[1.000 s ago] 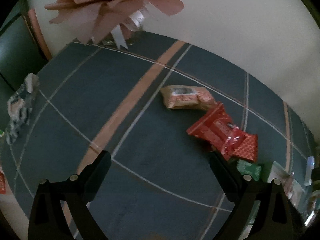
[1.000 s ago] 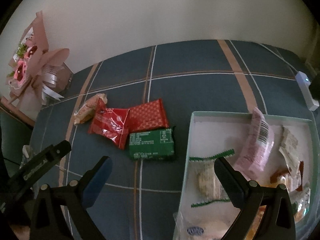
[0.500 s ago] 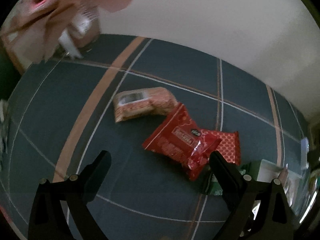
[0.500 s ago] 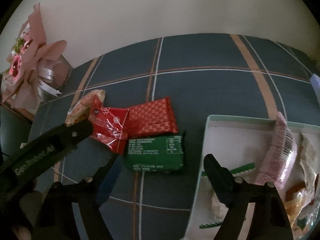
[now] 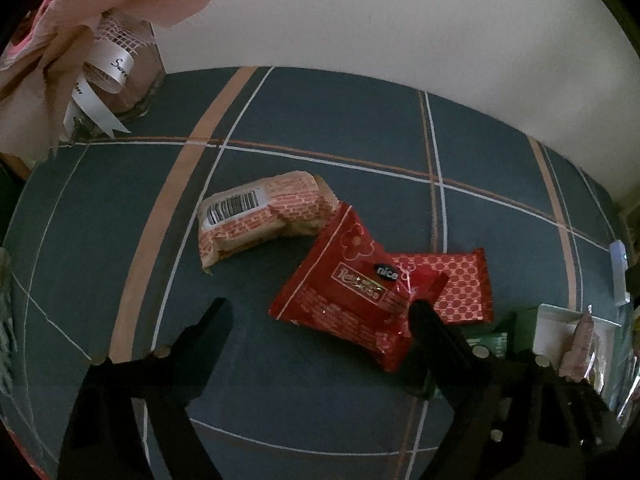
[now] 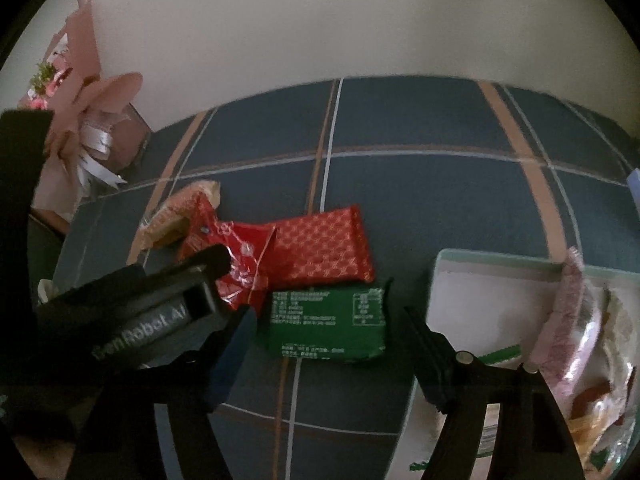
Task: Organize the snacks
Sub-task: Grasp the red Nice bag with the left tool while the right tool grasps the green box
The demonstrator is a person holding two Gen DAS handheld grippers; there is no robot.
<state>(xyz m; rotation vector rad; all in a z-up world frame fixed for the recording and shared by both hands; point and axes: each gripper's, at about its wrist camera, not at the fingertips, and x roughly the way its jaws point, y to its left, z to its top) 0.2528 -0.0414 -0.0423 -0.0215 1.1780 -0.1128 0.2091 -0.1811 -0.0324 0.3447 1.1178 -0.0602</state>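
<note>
On the blue checked desk point(image 6: 420, 208), four loose snacks lie in a cluster left of a pale tray point(image 6: 496, 264). The right gripper point(image 6: 326, 344) hangs over the green packet point(image 6: 328, 320), which lies straight ahead between its fingers, long axis running across the gap; the jaws have just been closing but stand apart from the wrapper, holding nothing. The left gripper point(image 5: 320, 320) has likewise been narrowing, is still wide and holds nothing; its right finger overlaps the near end of the shiny red bag point(image 5: 348, 292), which lies slantwise over a dotted red packet point(image 5: 460, 288) and touches a brick-patterned pack point(image 5: 260, 212). The right hand looks nearer the tray. The tray holds a pink packet point(image 6: 568, 312) leaning at its far side, plus several wrapped snacks, too blurred to name.
</note>
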